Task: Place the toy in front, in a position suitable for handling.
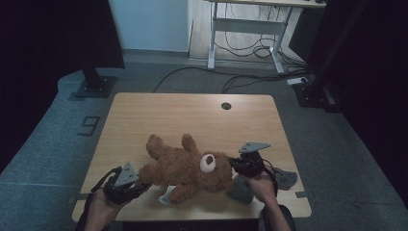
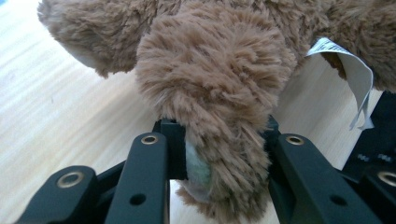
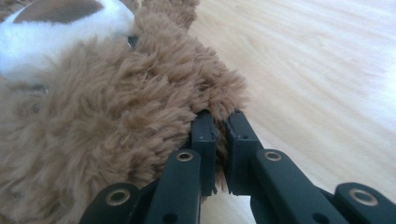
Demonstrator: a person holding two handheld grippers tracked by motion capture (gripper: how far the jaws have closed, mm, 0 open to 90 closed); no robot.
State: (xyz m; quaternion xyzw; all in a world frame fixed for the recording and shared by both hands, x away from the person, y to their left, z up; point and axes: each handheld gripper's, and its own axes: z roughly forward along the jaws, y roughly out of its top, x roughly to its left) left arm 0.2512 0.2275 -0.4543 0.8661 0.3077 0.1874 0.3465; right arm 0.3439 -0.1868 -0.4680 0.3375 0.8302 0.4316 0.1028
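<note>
A brown teddy bear [image 1: 185, 168] lies on its back on the wooden table [image 1: 192, 110], head toward the right. My left gripper [image 1: 143, 180] is at the near left, shut on one of the bear's furry limbs [image 2: 215, 93], which is squeezed between the black jaws of the left gripper [image 2: 217, 133]. A white label [image 2: 357, 74] hangs from the bear beside that limb. My right gripper [image 1: 232, 163] comes in from the near right. In the right gripper view the right gripper [image 3: 220, 119] is shut on a tuft of fur at the edge of the bear's head [image 3: 102, 121].
A grey cloth [image 1: 287, 179] lies on the table's near right corner, partly under my right hand. A round cable hole [image 1: 226, 105] sits near the far edge. Beyond the table are a stand base [image 1: 96, 86], floor cables and a desk frame [image 1: 245, 29].
</note>
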